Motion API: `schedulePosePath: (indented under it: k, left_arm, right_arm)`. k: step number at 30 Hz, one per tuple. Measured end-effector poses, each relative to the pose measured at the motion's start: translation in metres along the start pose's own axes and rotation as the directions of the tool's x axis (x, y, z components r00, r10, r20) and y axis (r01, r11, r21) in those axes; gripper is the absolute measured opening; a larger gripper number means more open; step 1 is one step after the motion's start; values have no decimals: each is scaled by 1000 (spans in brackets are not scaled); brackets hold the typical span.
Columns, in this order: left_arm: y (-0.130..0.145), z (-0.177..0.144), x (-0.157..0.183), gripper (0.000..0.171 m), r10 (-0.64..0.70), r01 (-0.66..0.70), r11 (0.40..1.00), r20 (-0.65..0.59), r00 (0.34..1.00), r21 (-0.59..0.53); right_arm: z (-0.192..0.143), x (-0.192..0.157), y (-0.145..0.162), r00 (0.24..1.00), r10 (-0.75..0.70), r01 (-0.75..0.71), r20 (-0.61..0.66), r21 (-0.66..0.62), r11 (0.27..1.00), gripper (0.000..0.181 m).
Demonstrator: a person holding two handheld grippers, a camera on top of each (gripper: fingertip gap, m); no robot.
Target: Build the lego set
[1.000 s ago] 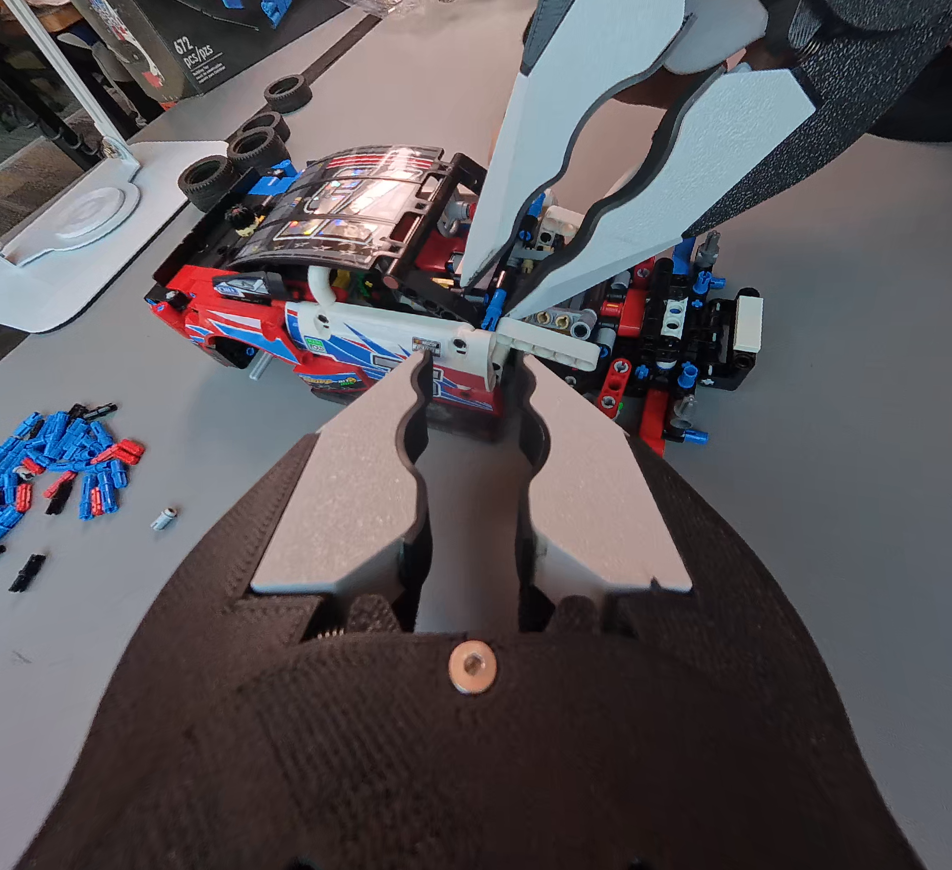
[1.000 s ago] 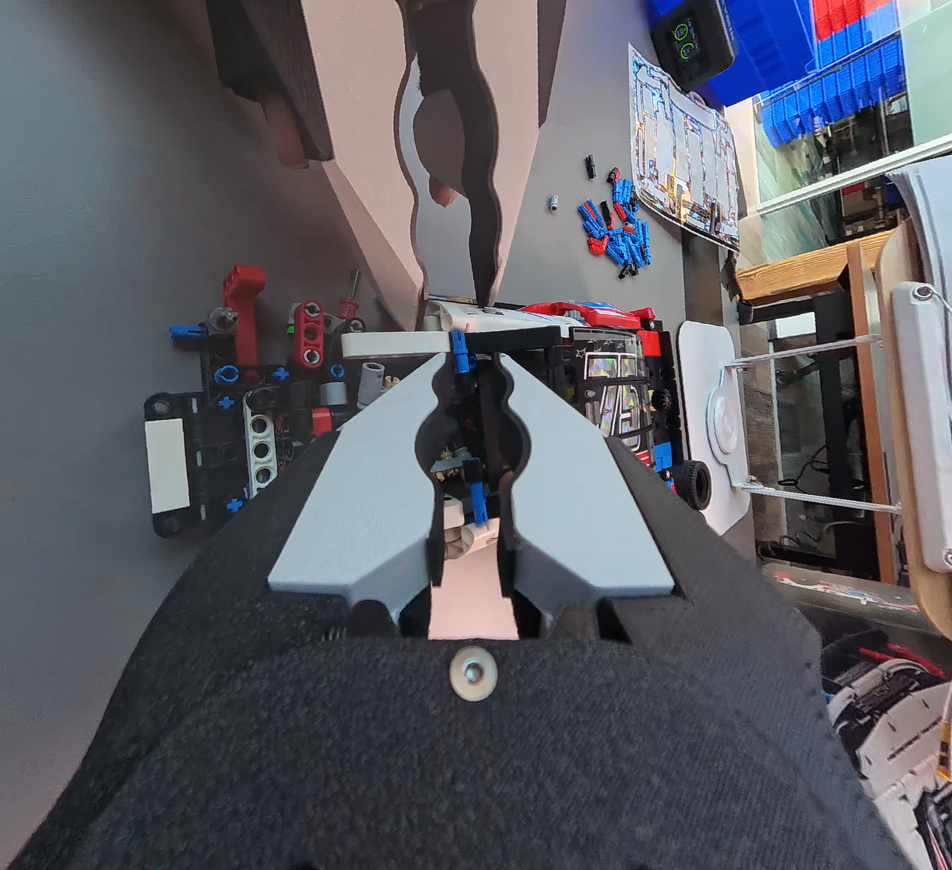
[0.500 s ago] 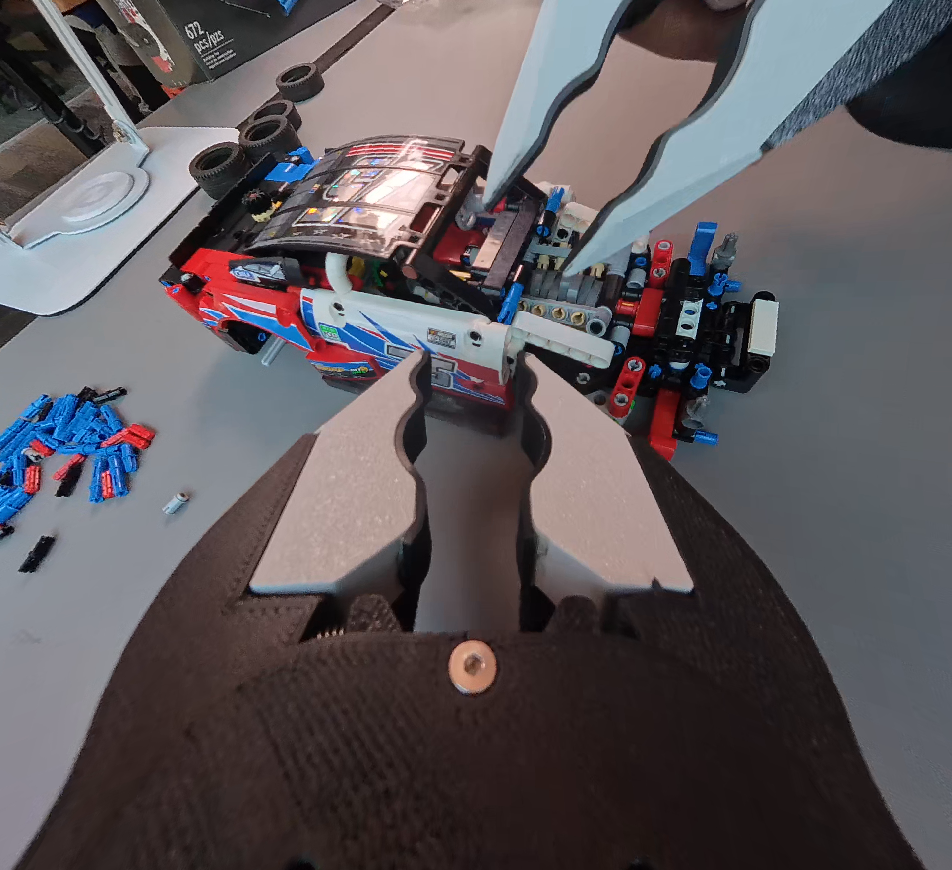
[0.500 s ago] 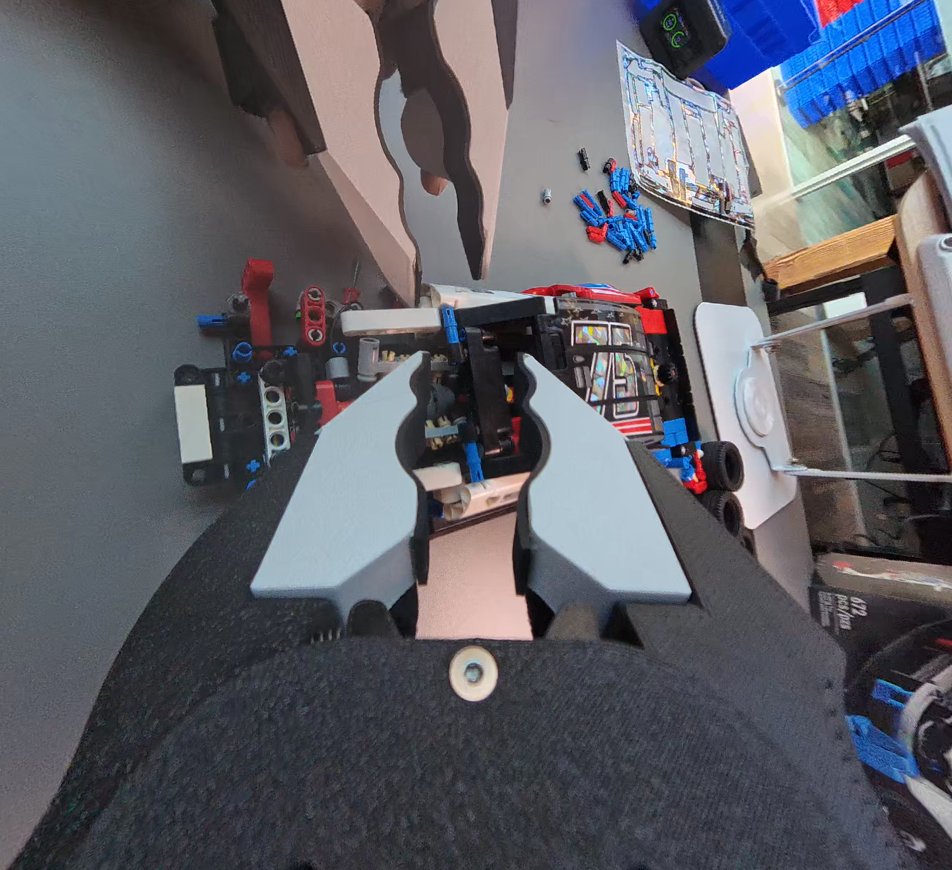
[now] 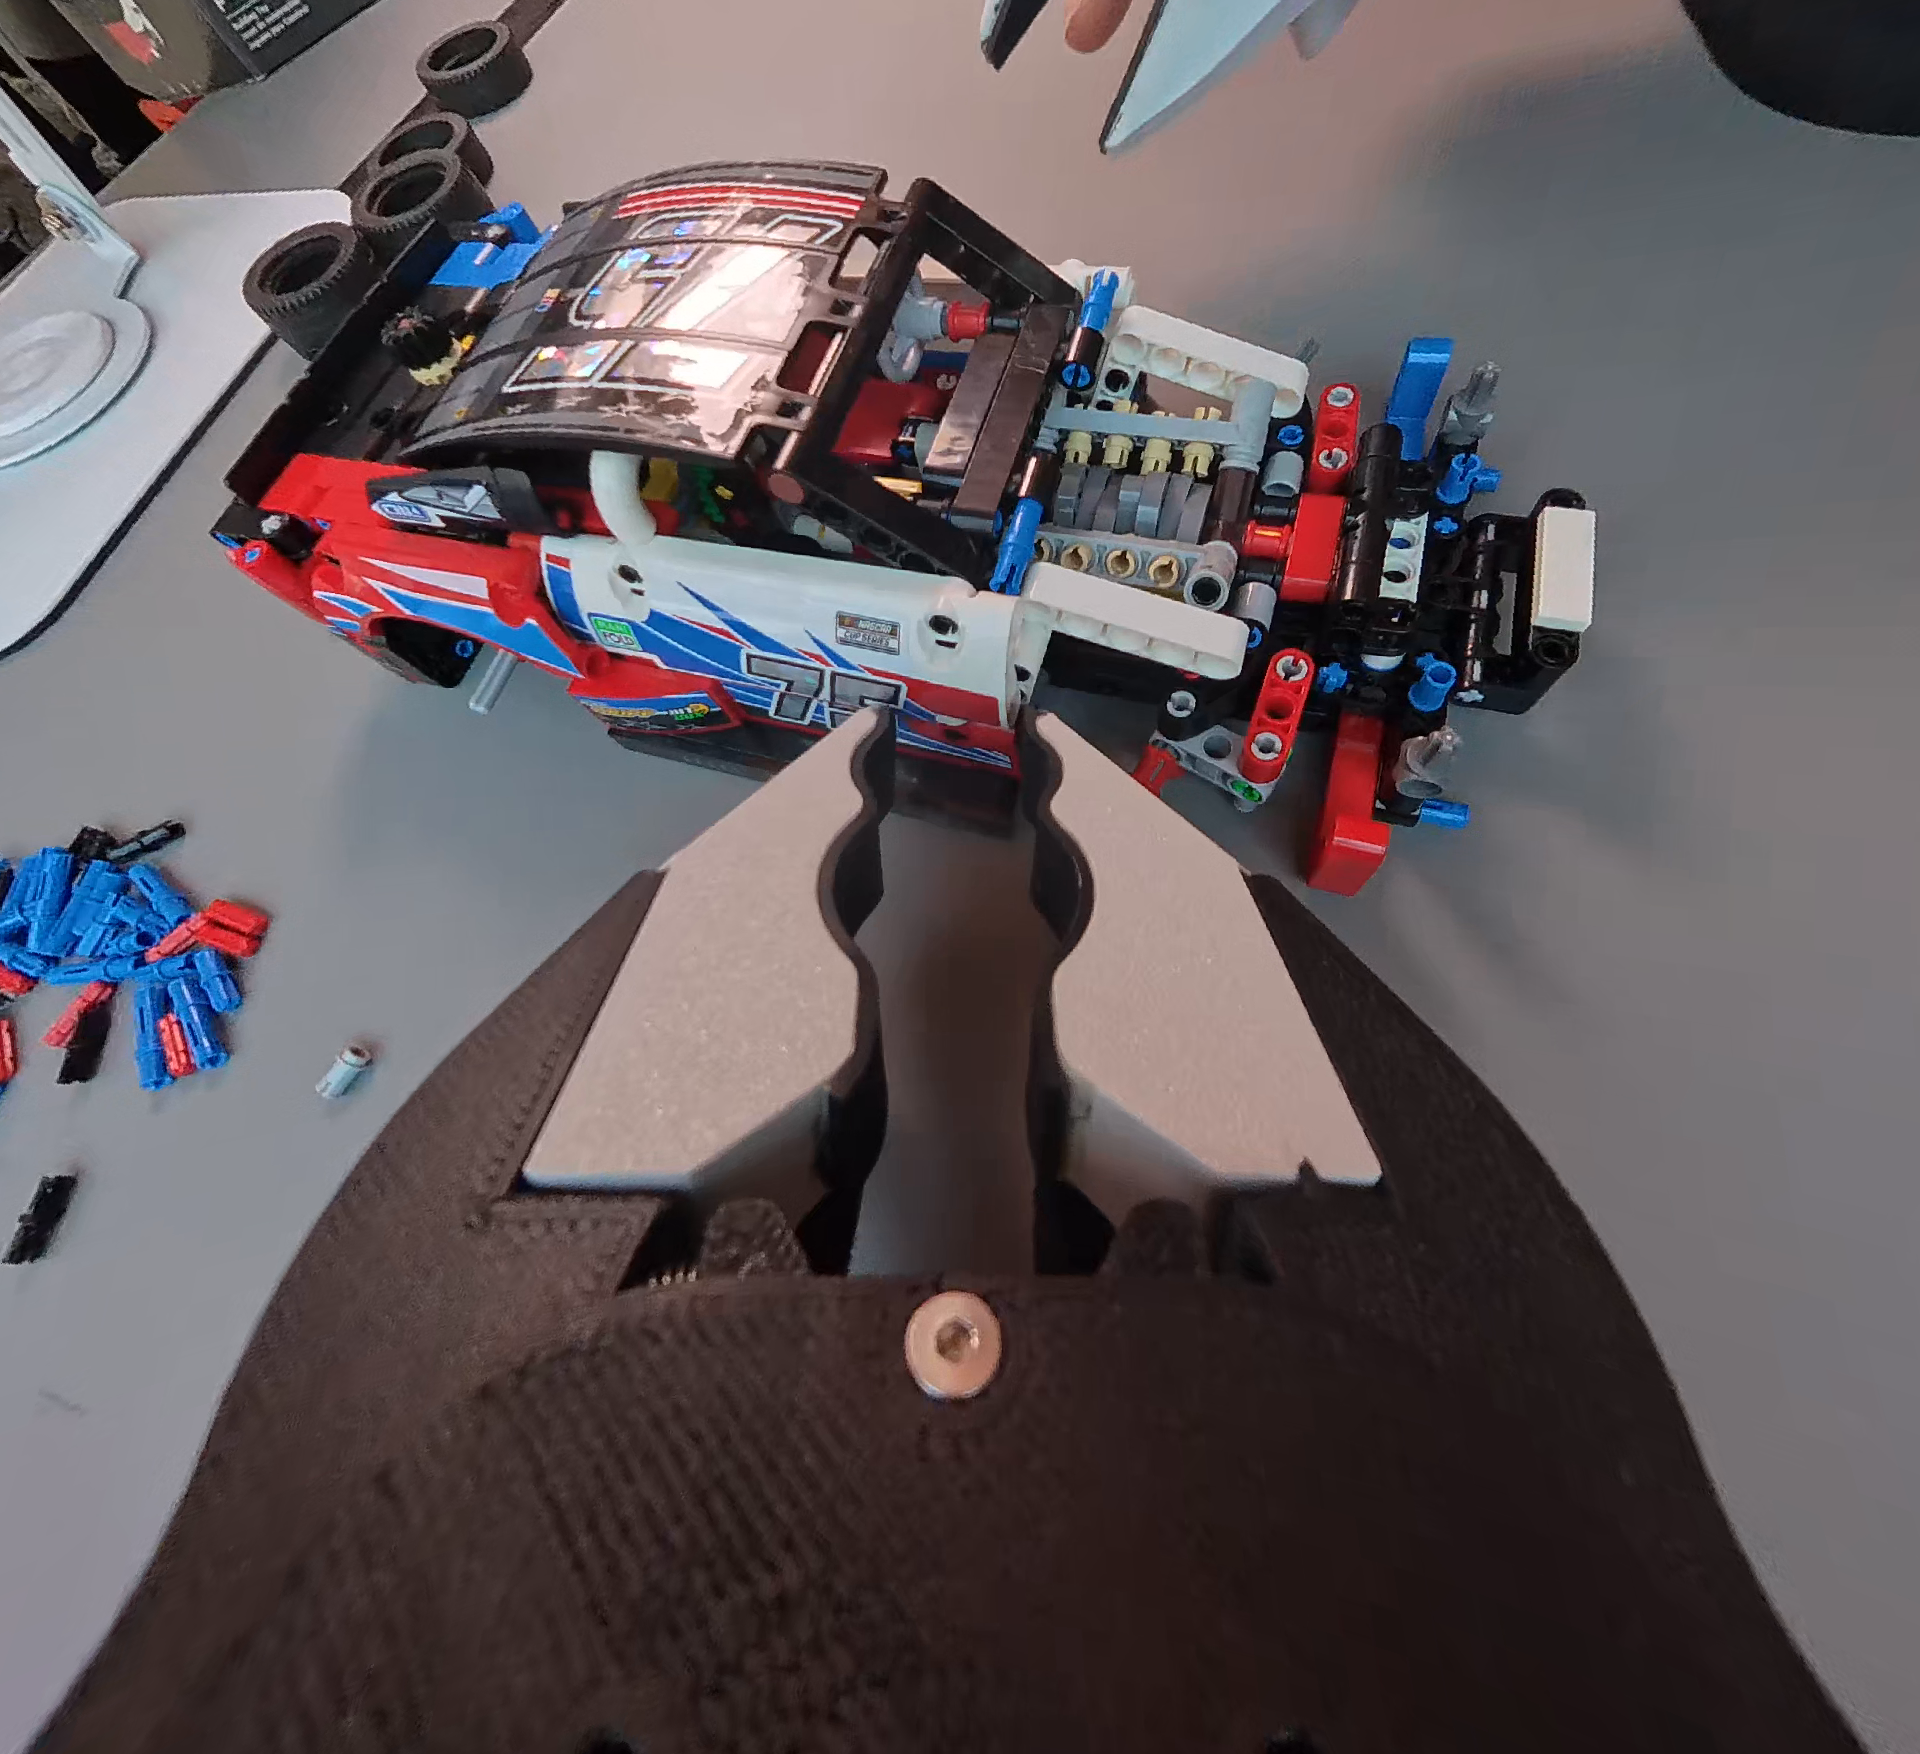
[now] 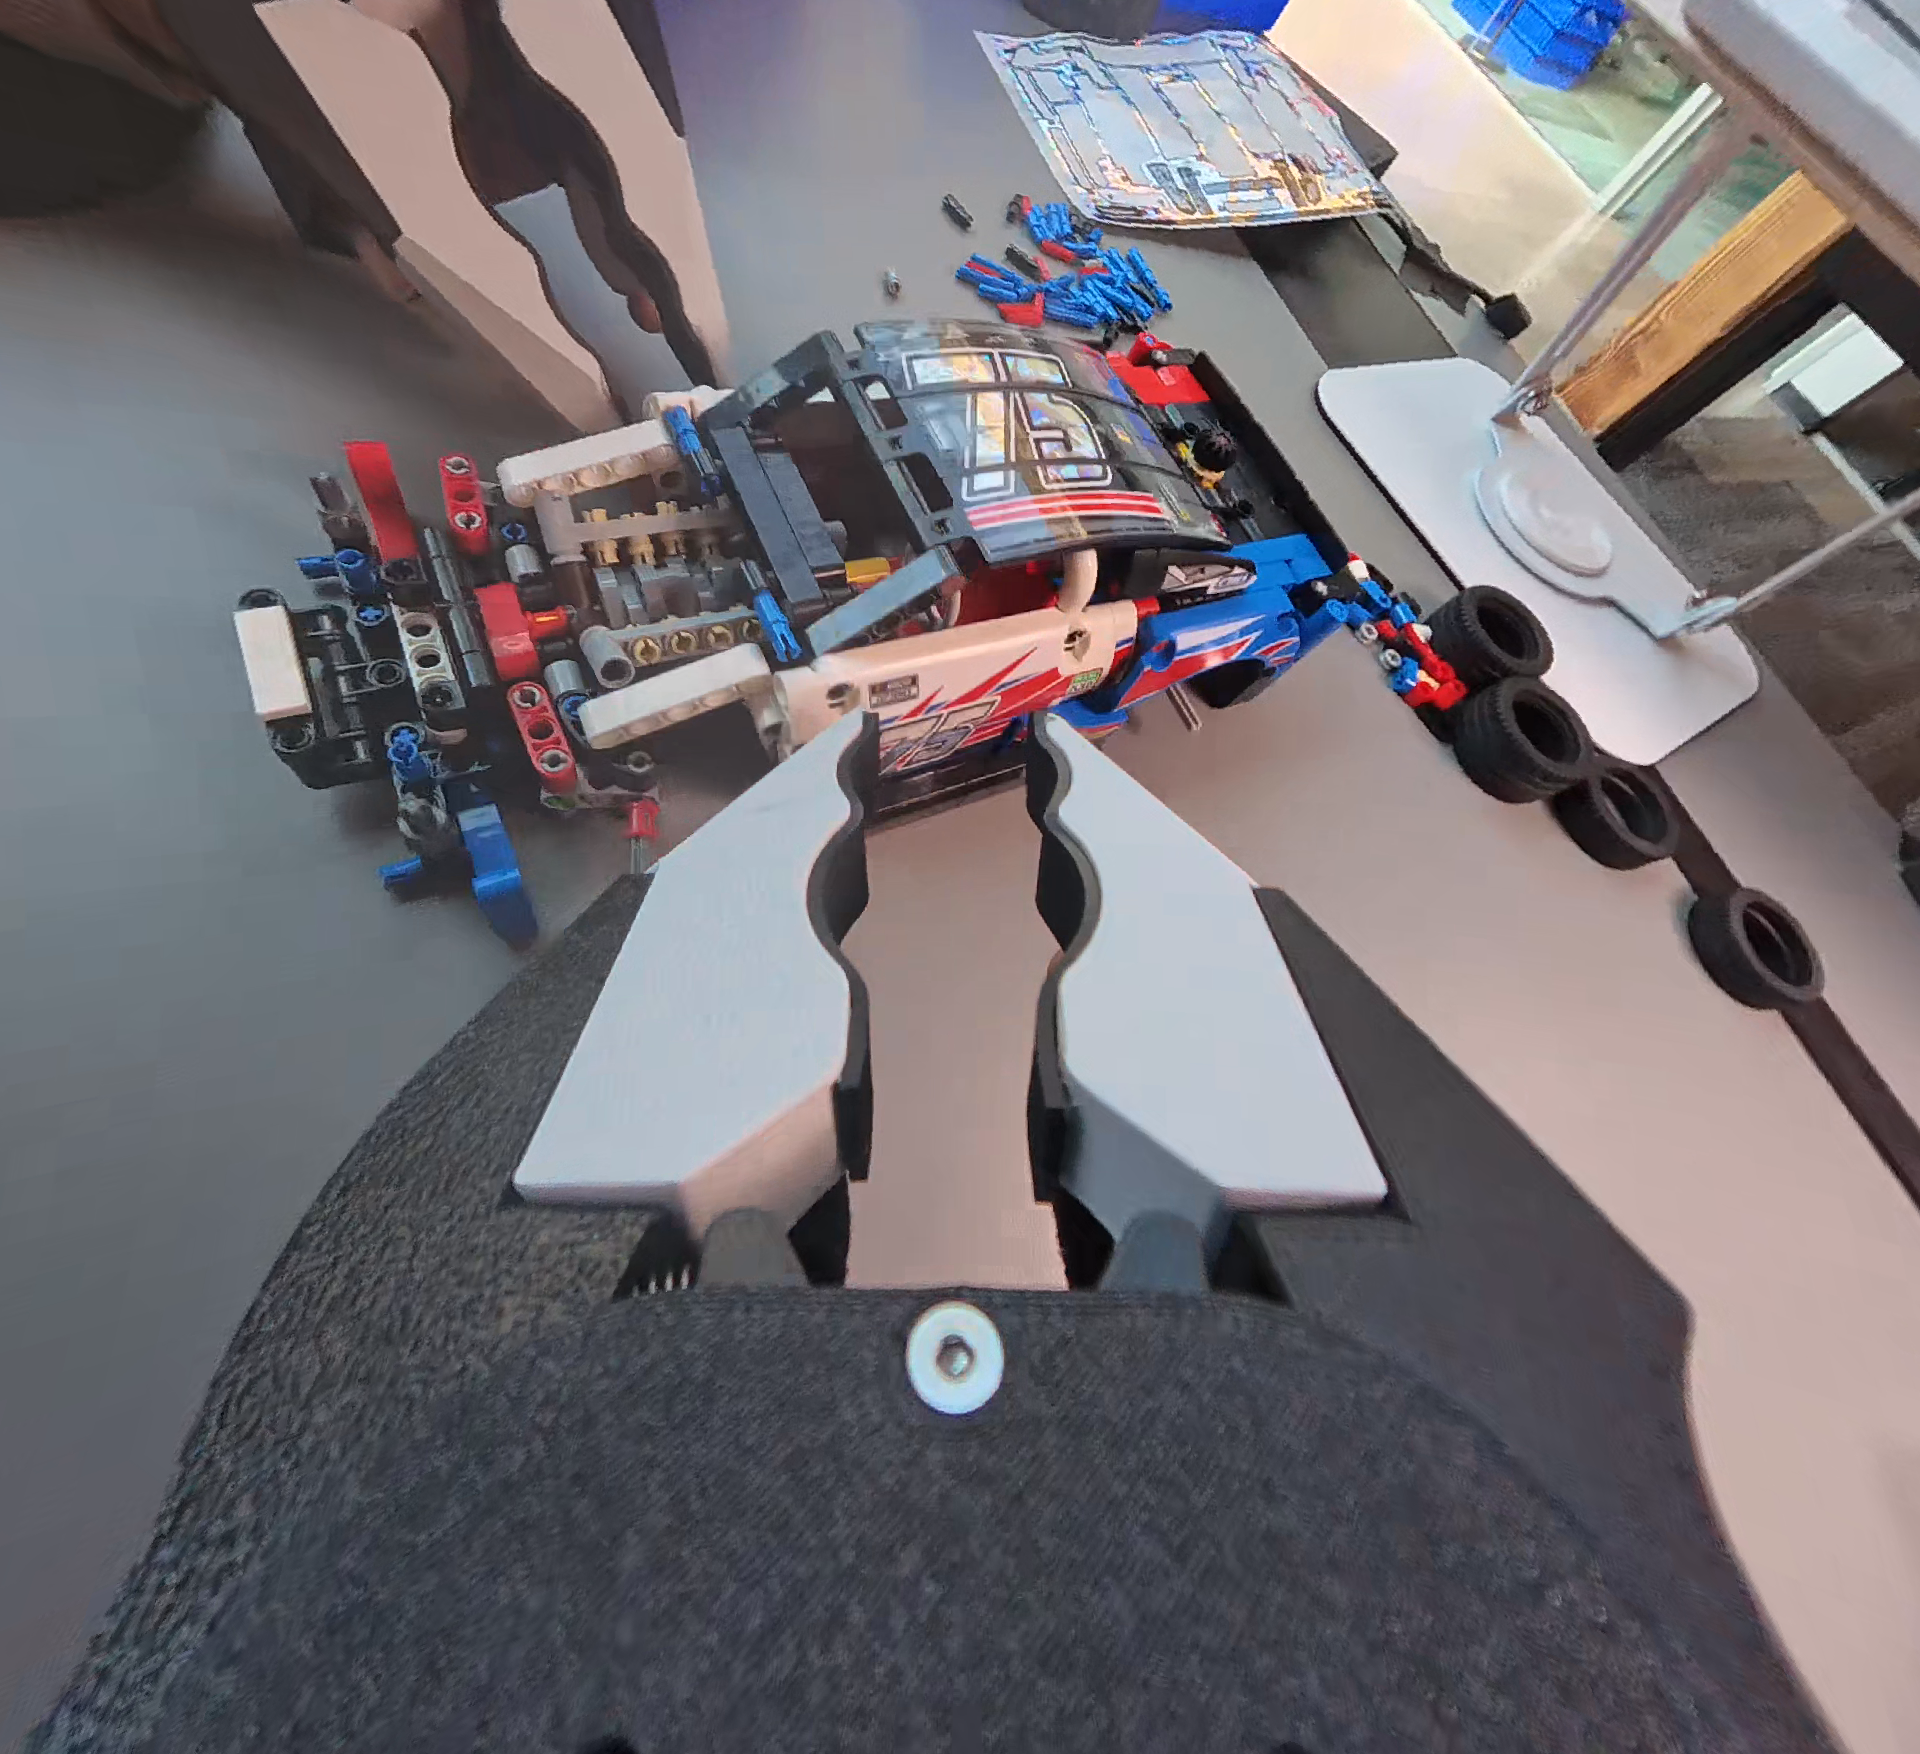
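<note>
The right gripper (image 5: 1049,99) has lifted clear toward twelve o'clock, jaws apart and empty, the left gripper (image 5: 951,733) too still gapes at the car's (image 5: 727,499) door on the table (image 5: 1558,1029) — blue pin (image 5: 1016,543) looks seated, next piece due.

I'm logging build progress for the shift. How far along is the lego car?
Done: the car has its roof, windscreen frame and stickered side panels on. Nothing is in hand: the left gripper and right gripper are both open and empty. Left: the front end is bare frame with no bodywork, four tyres lie loose on the table, and a pile of pins is unused.
</note>
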State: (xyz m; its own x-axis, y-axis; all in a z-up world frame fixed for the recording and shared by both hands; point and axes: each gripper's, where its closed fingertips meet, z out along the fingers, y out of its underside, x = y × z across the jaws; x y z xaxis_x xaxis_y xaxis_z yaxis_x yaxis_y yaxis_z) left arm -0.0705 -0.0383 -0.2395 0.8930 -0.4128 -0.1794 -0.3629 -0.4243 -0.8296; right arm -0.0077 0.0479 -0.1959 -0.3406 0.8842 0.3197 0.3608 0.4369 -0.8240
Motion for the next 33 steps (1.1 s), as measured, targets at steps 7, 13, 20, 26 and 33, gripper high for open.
schedulePosePath:
  k: [7,13,20,26,33]
  left_arm:
    - [11,-10,-33,21,-36,39,999,98,995,-33]
    - [-2,-41,-61,20,-201,180,975,176,964,132]
    - [-7,-58,-69,19,-255,206,954,229,939,217]
    - [-8,-58,-65,19,-208,155,965,257,944,210]
    - [-15,-57,-54,19,-195,143,962,217,956,234]
  right_arm:
    - [14,-6,20,997,57,-55,60,-28,998,30]
    - [18,16,-22,981,-112,122,160,-53,991,55]
    - [59,42,-21,551,-593,823,587,-266,502,109]
    - [93,16,-15,116,-608,982,786,2,190,137]
    - [101,6,14,201,-488,951,849,-48,307,117]
